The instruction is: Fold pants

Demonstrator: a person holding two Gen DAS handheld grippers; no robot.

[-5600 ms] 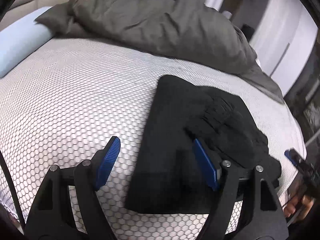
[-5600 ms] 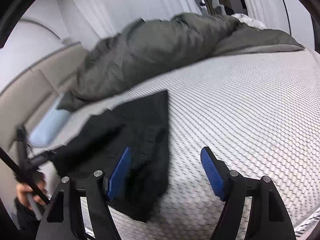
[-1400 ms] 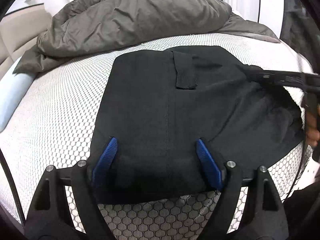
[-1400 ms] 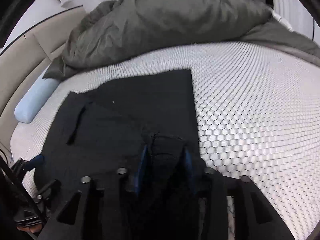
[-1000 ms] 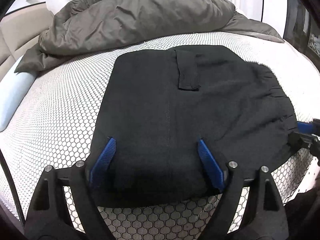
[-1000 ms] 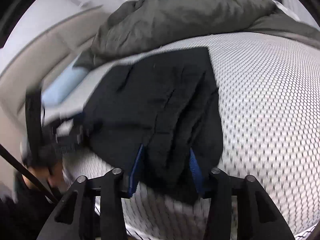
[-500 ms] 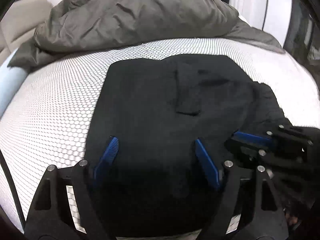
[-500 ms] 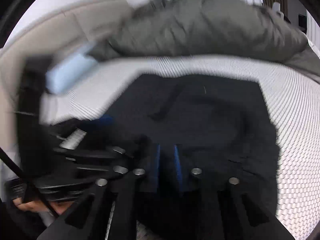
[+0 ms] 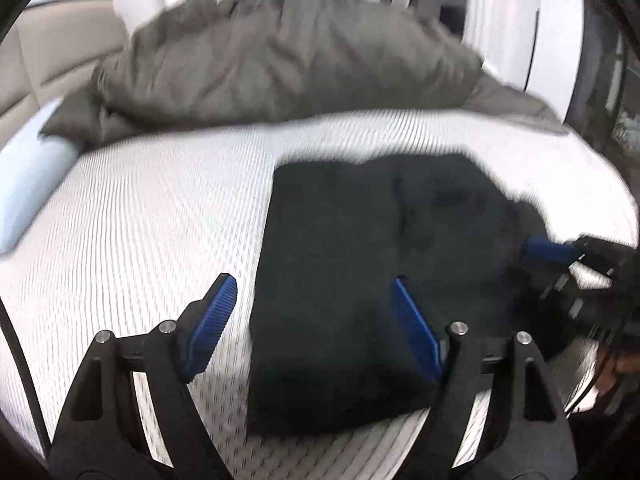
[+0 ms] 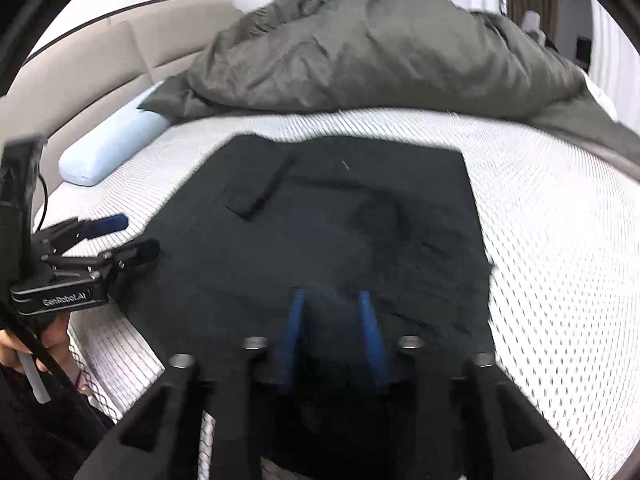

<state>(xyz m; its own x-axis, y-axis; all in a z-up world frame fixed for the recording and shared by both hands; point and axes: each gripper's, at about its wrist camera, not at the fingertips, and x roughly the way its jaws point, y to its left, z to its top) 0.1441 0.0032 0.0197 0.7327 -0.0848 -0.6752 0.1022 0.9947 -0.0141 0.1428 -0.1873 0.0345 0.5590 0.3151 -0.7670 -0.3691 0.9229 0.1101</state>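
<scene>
Pants lie folded into a dark block on the bed, near its front edge, with the grey duvet well behind. Left claw stands wide apart over the left edge of the block and clamps nothing. Right claw has just been opening; its pads are apart above the cloth and I see no pinch. Risk, as I judge it: a pad may catch the loose top layer when a claw is lifted away, and the fold may then open. Both views are blurred, and the near edge of the pants is hidden behind the claw frames.
</scene>
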